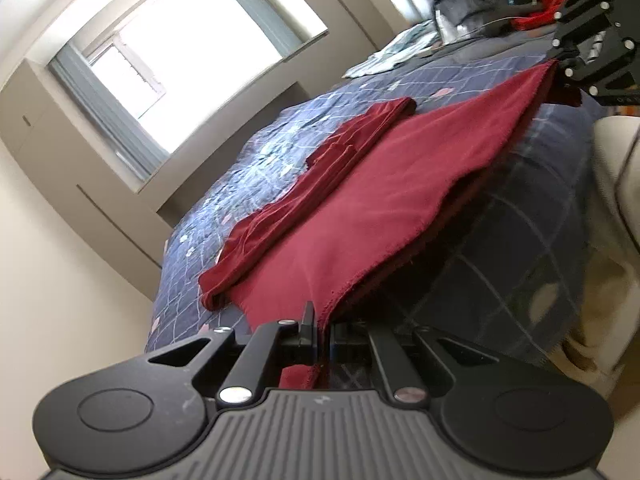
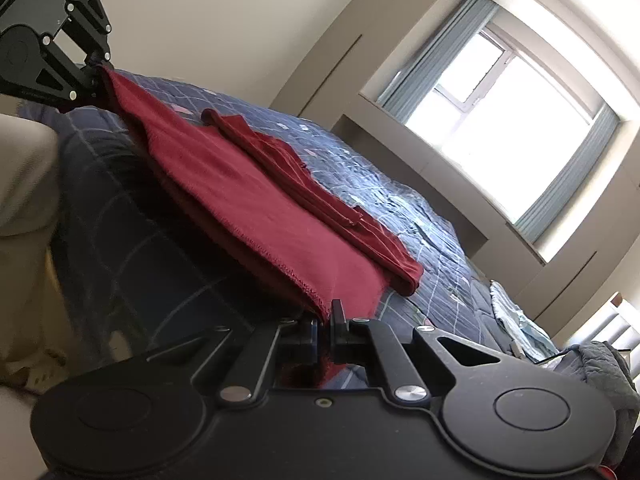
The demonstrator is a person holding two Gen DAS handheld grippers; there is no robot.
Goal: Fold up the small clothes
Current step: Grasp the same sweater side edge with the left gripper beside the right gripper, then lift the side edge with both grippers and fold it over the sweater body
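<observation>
The red garment (image 1: pixel 360 216) lies on the blue quilt (image 1: pixel 248 168), its near hem raised off the bed edge; the left gripper (image 1: pixel 320 320) is clamped on one hem corner, and the right gripper (image 2: pixel 326 316) is clamped on the other, so the hem hangs taut between them. A sleeve (image 1: pixel 320 168) already lies folded in across the far part of the cloth; that much looks done, though from so low an angle I cannot tell whether the other sleeve is tucked likewise. What seems left: carry the held hem over toward the far end, lay it flat, then perhaps one more fold; other clothes (image 1: pixel 396 48) wait farther along the bed.
</observation>
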